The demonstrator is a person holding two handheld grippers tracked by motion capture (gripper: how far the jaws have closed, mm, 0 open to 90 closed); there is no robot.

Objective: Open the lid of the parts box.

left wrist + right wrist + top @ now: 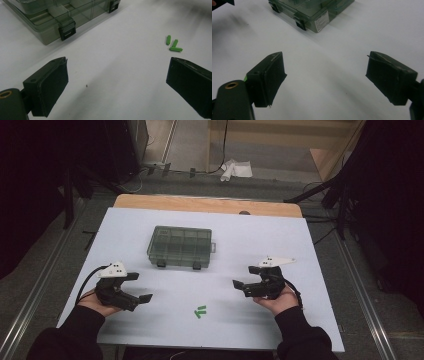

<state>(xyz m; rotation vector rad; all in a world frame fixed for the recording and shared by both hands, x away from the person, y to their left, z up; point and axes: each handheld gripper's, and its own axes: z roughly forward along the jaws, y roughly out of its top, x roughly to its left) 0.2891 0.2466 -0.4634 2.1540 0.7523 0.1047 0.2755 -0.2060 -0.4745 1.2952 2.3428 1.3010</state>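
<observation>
Two hand-held grippers hover low over the white counter (300, 245), jaws spread wide, nothing in either: the left hand-held gripper (141, 287) by the left edge, the right hand-held gripper (243, 279) toward the right edge. Between them, near the front edge, lie three small green pieces (200, 311). The clear compartment box (180, 246) sits shut mid-counter, latches facing front.

Dim, soft overhead light brightens the white desk (280, 235) while the room around it sinks to black. Around the compartment box (180, 246) shadows stay faint. Both gripper views look grainy, and the near jaws are slightly blurred.
</observation>
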